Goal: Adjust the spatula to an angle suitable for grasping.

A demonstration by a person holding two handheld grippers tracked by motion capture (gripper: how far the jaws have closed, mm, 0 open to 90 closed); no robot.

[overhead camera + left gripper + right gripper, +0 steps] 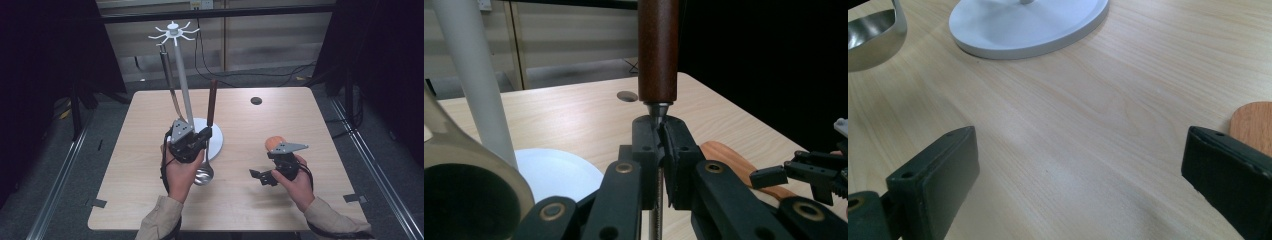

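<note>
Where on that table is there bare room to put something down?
The far right of the table, between the small dark hole and the right gripper, is bare wood. So is the near edge between the two forearms, and the left strip. It is crowded around the white stand base, where the left gripper holds the ladle.
</note>
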